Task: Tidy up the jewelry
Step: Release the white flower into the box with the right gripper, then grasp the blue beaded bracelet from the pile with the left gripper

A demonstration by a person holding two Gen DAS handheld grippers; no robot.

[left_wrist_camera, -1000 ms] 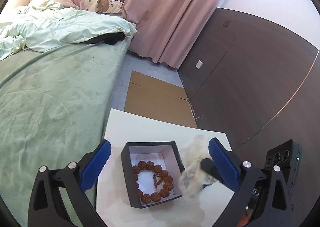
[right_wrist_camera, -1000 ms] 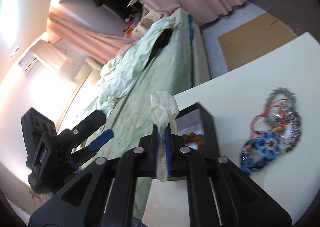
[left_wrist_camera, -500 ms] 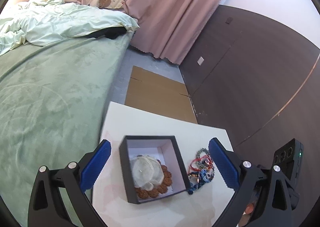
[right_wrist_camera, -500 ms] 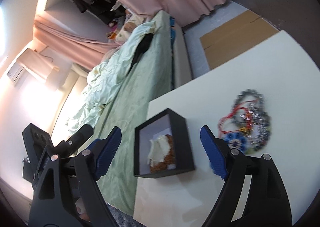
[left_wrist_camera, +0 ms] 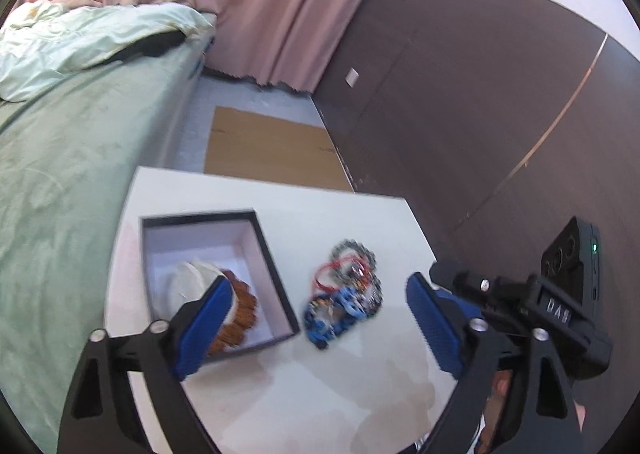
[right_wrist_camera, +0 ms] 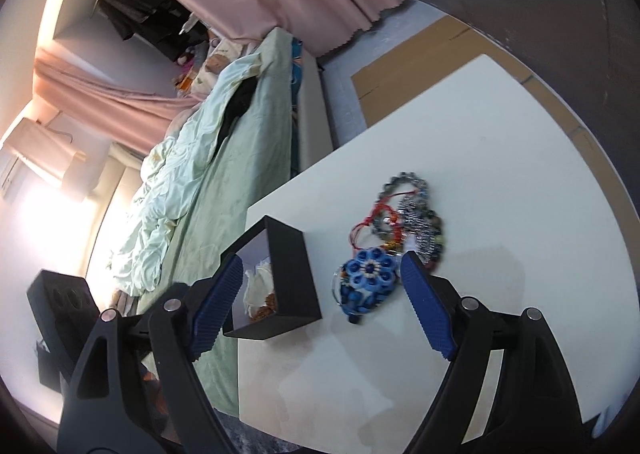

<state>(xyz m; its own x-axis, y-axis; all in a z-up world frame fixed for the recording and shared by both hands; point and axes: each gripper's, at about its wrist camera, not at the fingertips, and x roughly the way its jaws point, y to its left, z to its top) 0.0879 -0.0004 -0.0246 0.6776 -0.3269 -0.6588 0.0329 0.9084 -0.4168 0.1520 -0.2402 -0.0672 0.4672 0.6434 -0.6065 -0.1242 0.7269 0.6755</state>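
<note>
Both tools are showing spread jaws and carrying nothing: my left tool (left_wrist_camera: 316,318) has just been narrowing a little, with the near corner of the black box (left_wrist_camera: 280,294) and the loose jewelry heap (left_wrist_camera: 344,298) lying in the gap below it, untouched; my right tool (right_wrist_camera: 320,306) has just been opening, and it is hanging over the white table (right_wrist_camera: 500,173) with the same heap framed between its blue pads (right_wrist_camera: 424,310). I am judging the task as partly done. Inside the box, which is sitting on the table's edge nearest the green bed (left_wrist_camera: 60,173), a brown beaded bracelet (left_wrist_camera: 240,310) is already lying against the pale lining, and a crumpled white tissue (left_wrist_camera: 192,286) is resting on top of it, covering most of its ring. Still waiting outside is the heap just beside the box's right wall: a blue flower-shaped beaded piece (right_wrist_camera: 370,270) nearest me, a red cord (right_wrist_camera: 372,219) looping through the middle, and dark and silvery bead strands (right_wrist_camera: 416,209) at the far end, all overlapping so that I cannot count separate pieces. I am reading the pile as tangled and limp, likely to drag neighbours along when one strand is lifted. No lid for the box is appearing in either view. Motion blur is softening the left view, so finer detail of the beads is not readable there.
</note>
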